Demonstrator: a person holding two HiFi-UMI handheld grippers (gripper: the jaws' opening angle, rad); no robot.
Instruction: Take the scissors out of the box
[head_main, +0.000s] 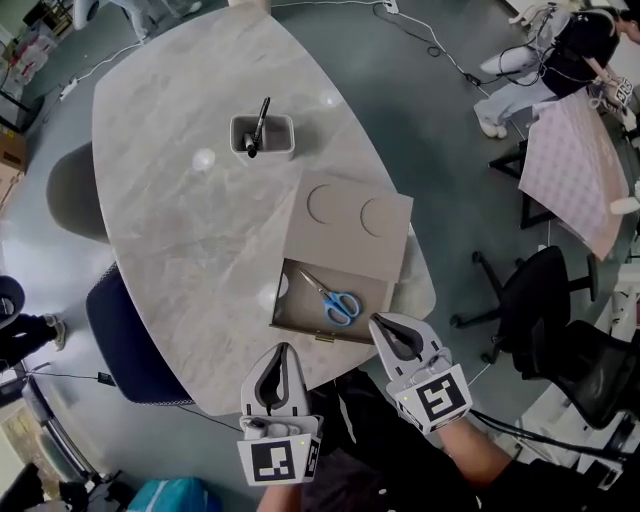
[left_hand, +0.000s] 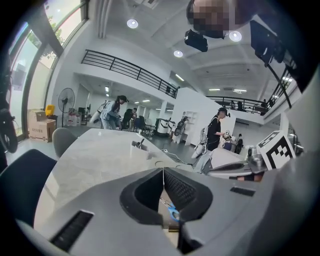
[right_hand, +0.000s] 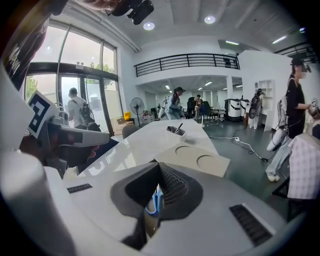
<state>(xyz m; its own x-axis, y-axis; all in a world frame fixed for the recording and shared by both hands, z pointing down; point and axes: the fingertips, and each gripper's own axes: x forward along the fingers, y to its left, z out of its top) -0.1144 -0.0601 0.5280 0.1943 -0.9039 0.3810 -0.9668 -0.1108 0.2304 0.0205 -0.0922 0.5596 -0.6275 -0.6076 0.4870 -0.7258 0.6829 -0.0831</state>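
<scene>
A flat cardboard box (head_main: 350, 225) lies on the marble table (head_main: 190, 230) near its front edge. Its drawer (head_main: 300, 328) is pulled out toward me. Blue-handled scissors (head_main: 335, 300) lie inside it, blades pointing to the far left. My left gripper (head_main: 283, 347) hovers just in front of the drawer's left corner, jaws together and empty. My right gripper (head_main: 378, 320) is at the drawer's right corner, also shut and empty. In the left gripper view the scissors (left_hand: 173, 214) show below the closed jaws (left_hand: 163, 171). The right gripper view shows the scissors (right_hand: 156, 200) under its closed jaws (right_hand: 159, 165).
A grey pen holder (head_main: 262, 135) with a black pen (head_main: 260, 120) stands at the table's middle back. A dark blue chair (head_main: 130, 340) is at the left edge, a grey chair (head_main: 75, 190) behind it, and black office chairs (head_main: 540, 300) to the right.
</scene>
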